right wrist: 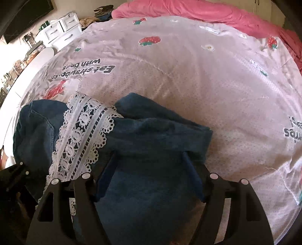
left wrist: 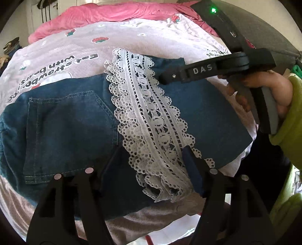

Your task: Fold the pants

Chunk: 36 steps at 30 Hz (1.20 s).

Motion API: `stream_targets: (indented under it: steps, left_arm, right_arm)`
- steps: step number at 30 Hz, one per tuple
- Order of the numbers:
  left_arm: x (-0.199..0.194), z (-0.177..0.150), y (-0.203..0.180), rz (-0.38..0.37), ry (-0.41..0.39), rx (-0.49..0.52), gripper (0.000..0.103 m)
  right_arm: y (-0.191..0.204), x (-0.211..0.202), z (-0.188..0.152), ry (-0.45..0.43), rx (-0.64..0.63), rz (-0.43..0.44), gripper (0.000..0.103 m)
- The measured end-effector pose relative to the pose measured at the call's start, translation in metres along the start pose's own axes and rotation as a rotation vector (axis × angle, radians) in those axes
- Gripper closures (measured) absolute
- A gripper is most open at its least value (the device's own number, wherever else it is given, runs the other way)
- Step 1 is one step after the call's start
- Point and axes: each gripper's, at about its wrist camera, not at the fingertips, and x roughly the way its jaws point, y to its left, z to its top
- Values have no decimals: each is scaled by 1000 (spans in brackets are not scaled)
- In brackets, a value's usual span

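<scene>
Blue denim pants (left wrist: 66, 122) with a white lace trim (left wrist: 151, 122) lie folded on a pink strawberry-print bed sheet (left wrist: 132, 37). My left gripper (left wrist: 152, 160) is open just above them, its fingers either side of the lace near the pants' front edge. My right gripper (left wrist: 164, 79), held by a hand in a green sleeve, reaches in from the right over the denim's far side. In the right wrist view the right gripper (right wrist: 149, 162) is open over the pants (right wrist: 151, 188), with a raised denim fold between its fingers and the lace (right wrist: 81, 135) to its left.
A pink quilt (right wrist: 188, 9) is bunched at the far end of the bed sheet (right wrist: 188, 75). White drawers (right wrist: 62, 28) and a cluttered desk stand beyond the bed's left side. To the right of the pants is bare sheet.
</scene>
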Motion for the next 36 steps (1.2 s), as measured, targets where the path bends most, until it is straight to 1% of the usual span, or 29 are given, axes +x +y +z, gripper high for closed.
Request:
stream_targets:
  steps: [3, 6, 7, 8, 9, 12, 13, 14, 16, 17, 18, 20, 22, 27, 29, 31, 34, 36]
  left_arm:
    - [-5, -1, -1, -1, -10, 8, 43]
    - [-16, 1, -1, 8, -35, 7, 43]
    - [-23, 2, 1, 17, -50, 6, 42]
    - [-27, 1, 1, 17, -60, 3, 41]
    - [-34, 2, 4, 14, -74, -4, 40]
    - [-51, 5, 11, 39, -93, -23, 34]
    - [-53, 6, 13, 45, -92, -28, 29]
    - [-56, 5, 16, 58, -92, -34, 27]
    - [-64, 2, 22, 87, -92, -47, 26]
    - [-69, -1, 28, 100, -95, -64, 24]
    - [-74, -3, 34, 111, -98, -81, 23]
    - [-84, -7, 43, 130, -108, -115, 19]
    - [-96, -13, 61, 163, -123, -166, 16]
    - [-114, -30, 98, 229, -127, -266, 14]
    - [-117, -38, 108, 230, -118, -315, 13]
    - [-119, -45, 117, 209, -120, -365, 12]
    - [-118, -49, 120, 202, -121, -395, 11]
    - [-117, -52, 122, 179, -125, -426, 11]
  right_arm:
    - [0, -7, 0, -11, 8, 5, 32]
    - [-1, -29, -4, -67, 41, 58, 31]
    - [-1, -38, -6, -86, 45, 61, 29]
    - [0, -43, -8, -97, 46, 58, 22]
    - [0, -49, -10, -109, 49, 62, 21]
    - [2, -59, -15, -119, 57, 73, 21]
    - [3, -61, -16, -121, 56, 74, 21]
    - [4, -63, -16, -121, 55, 77, 19]
    - [7, -65, -14, -120, 43, 78, 15]
    - [9, -66, -13, -122, 36, 74, 12]
    - [11, -67, -12, -123, 33, 75, 11]
    - [18, -67, -6, -118, 10, 79, 10]
    - [28, -67, 2, -118, -20, 76, 9]
    - [54, -64, 21, -116, -80, 89, 8]
    - [62, -61, 27, -111, -94, 102, 8]
    - [72, -58, 32, -101, -120, 108, 7]
    - [90, -51, 39, -79, -169, 119, 6]
    - [102, -48, 44, -65, -198, 132, 6]
